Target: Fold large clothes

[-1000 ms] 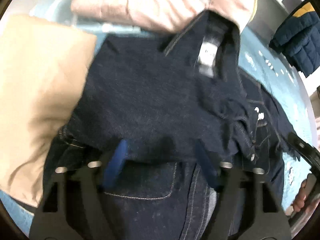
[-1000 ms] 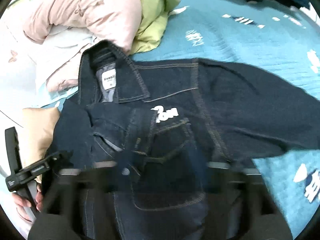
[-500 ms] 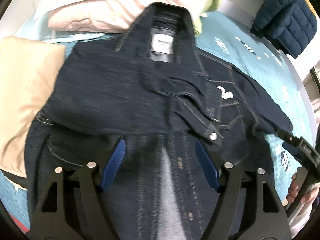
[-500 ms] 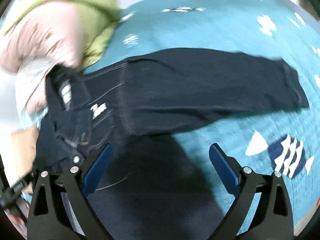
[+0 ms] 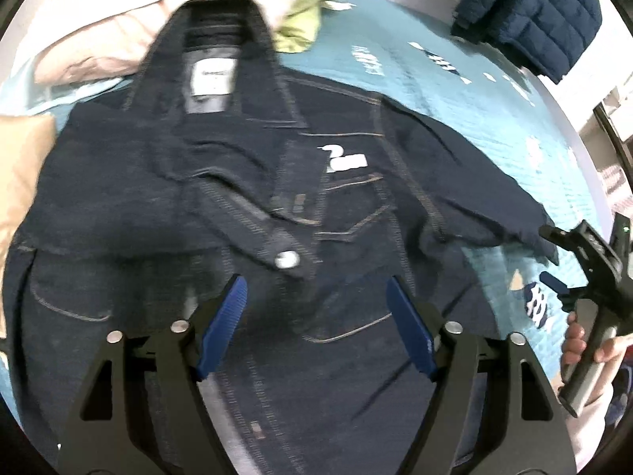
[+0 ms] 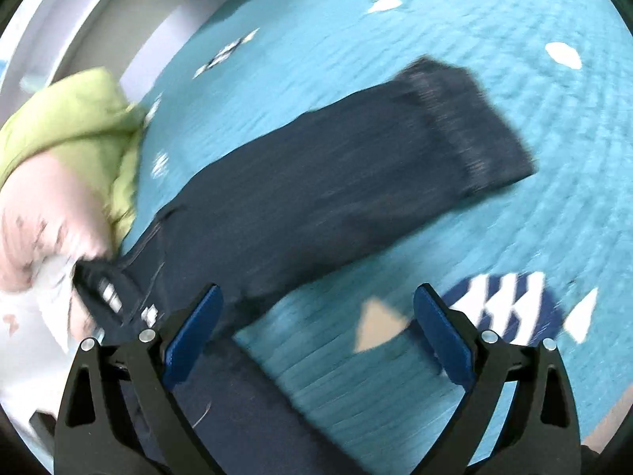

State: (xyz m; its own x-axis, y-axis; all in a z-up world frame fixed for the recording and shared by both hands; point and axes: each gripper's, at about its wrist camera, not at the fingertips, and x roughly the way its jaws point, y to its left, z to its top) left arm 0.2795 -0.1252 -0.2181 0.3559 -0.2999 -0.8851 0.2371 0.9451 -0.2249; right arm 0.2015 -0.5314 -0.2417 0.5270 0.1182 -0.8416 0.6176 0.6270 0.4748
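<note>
A dark denim jacket (image 5: 324, 213) lies front-up on the teal bedspread (image 5: 467, 91), collar at the top. Its left sleeve (image 5: 166, 194) is folded across the chest. Its other sleeve (image 6: 356, 182) stretches out flat to the right, cuff (image 6: 467, 126) at the far end. My left gripper (image 5: 316, 328) is open and empty above the jacket's lower front. My right gripper (image 6: 316, 328) is open and empty above the base of the outstretched sleeve; it also shows at the right edge of the left wrist view (image 5: 585, 261).
Pink bedding (image 5: 99, 39) and a lime-green garment (image 6: 67, 118) are piled beyond the collar. A beige pillow (image 5: 19, 182) lies left of the jacket. A navy puffer jacket (image 5: 534, 12) sits at the far right.
Both grippers have opened and drawn back from the jacket. The left sleeve now lies folded over the chest. The right gripper has swung right toward the outstretched sleeve.
</note>
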